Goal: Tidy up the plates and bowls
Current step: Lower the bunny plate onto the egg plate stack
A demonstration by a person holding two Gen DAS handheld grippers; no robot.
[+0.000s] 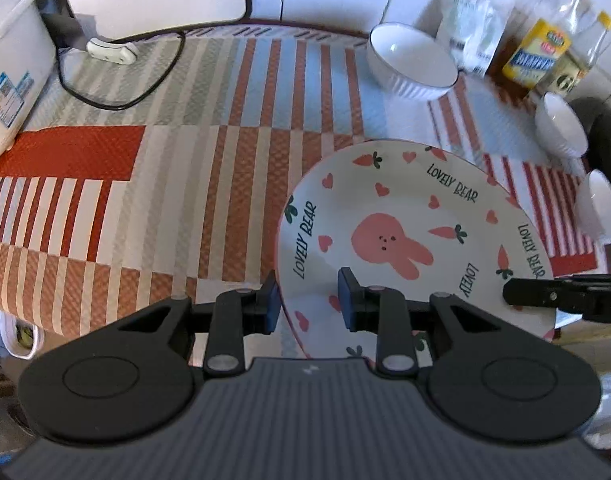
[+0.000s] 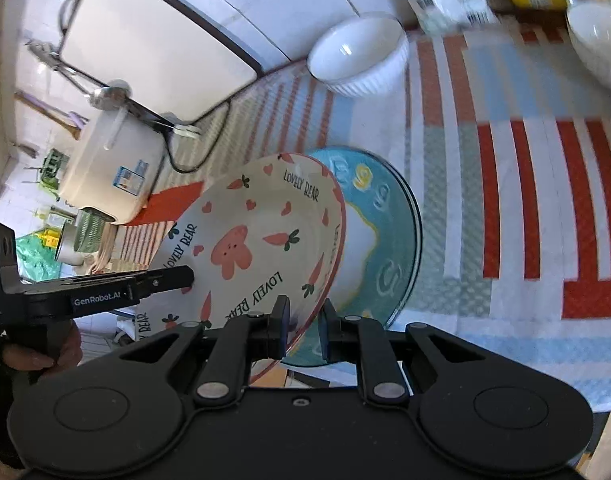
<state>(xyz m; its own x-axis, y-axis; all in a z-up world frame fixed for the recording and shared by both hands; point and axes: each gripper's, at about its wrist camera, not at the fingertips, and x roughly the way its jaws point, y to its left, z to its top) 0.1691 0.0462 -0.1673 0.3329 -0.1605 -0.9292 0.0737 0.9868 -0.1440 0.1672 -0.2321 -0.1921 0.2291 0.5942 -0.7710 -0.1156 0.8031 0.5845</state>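
Observation:
A white plate (image 1: pixel 405 216) printed with a pink rabbit, carrots and "LOVELY BEAR" is held tilted above the striped cloth between both grippers. My left gripper (image 1: pixel 309 302) is shut on its left rim, one pad outside and one on the inner face. My right gripper (image 2: pixel 305 328) is shut on the opposite rim of the plate (image 2: pixel 257 240). A blue plate (image 2: pixel 389 232) lies on the cloth, partly hidden under the rabbit plate. Each gripper shows in the other's view, the right gripper (image 1: pixel 513 294) and the left gripper (image 2: pixel 185 276), at the plate's edge.
A large ribbed white bowl (image 1: pixel 409 60) stands at the back of the striped cloth (image 1: pixel 185 160). Two small white bowls (image 1: pixel 561 124) (image 1: pixel 597 208) sit at the right. Bottles (image 1: pixel 545 40) line the tiled wall. A white rice cooker (image 1: pixel 9 72), its cord and a plug strip (image 1: pixel 111 50) occupy the left.

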